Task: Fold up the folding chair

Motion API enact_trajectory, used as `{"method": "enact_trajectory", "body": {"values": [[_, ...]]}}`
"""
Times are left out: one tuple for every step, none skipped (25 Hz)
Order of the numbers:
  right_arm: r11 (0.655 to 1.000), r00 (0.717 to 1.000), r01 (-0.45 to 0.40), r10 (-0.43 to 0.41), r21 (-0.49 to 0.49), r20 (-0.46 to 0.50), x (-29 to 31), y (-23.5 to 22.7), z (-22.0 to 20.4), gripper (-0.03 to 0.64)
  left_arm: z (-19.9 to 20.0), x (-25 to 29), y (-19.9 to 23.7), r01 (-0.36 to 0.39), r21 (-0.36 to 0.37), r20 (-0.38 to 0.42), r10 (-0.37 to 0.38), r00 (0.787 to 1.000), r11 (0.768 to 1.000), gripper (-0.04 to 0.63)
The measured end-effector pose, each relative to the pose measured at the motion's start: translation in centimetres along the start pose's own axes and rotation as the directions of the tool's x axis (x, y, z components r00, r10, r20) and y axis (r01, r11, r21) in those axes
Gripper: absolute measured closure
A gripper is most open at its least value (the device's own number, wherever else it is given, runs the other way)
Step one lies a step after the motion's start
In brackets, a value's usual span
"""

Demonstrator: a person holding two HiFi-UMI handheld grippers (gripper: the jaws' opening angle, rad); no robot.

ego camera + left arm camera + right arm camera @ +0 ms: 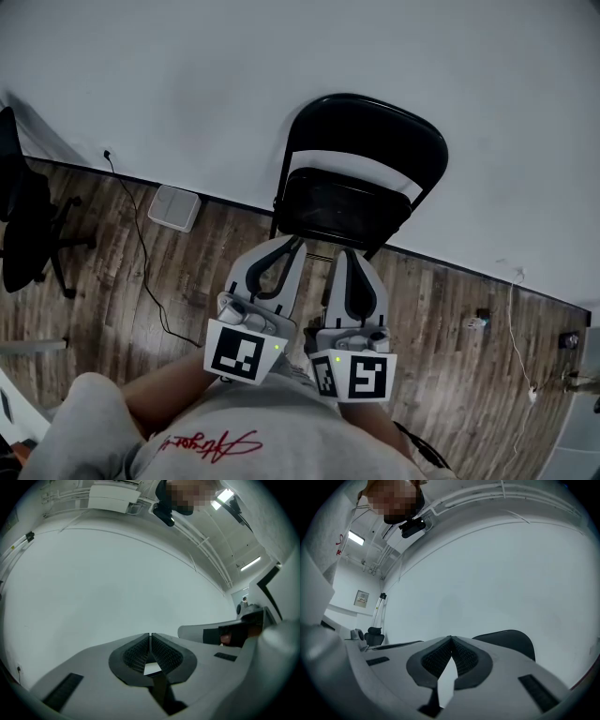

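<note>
The black folding chair [352,202] stands unfolded on the wood floor with its back against the white wall, seat facing me. Both grippers are held level just in front of the seat, close side by side and apart from it. My left gripper [289,242] is shut with nothing between its pads [150,635]. Beside it, my right gripper [349,253] is also shut and empty [451,638]. The chair's dark backrest [511,641] shows just right of the jaws in the right gripper view. The left gripper view shows only wall ahead, with the right gripper [211,632] beside it.
A black office chair [23,225] stands at the far left. A white box [174,207] sits on the floor by the wall, with a black cable [141,253] running from the wall across the planks. More cables and small items [520,356] lie at the right.
</note>
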State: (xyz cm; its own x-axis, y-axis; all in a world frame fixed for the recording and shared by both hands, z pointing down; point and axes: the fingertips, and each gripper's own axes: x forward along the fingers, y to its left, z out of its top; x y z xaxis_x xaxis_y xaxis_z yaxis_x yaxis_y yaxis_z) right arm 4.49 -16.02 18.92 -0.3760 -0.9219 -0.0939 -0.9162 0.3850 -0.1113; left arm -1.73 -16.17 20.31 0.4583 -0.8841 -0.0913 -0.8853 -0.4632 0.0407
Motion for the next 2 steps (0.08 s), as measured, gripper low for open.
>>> {"method": "enact_trajectory", "body": {"values": [[1.000, 1.000, -0.001, 0.001, -0.003, 0.001, 0.07, 0.05, 0.00, 0.601, 0.03, -0.01, 0.10, 0.001, 0.002, 0.000, -0.001, 1.000, 1.000, 0.566], [1.000, 1.000, -0.001, 0.001, -0.006, 0.002, 0.15, 0.11, 0.01, 0.601, 0.07, -0.02, 0.22, 0.001, 0.004, 0.000, -0.001, 1.000, 1.000, 0.566]]}}
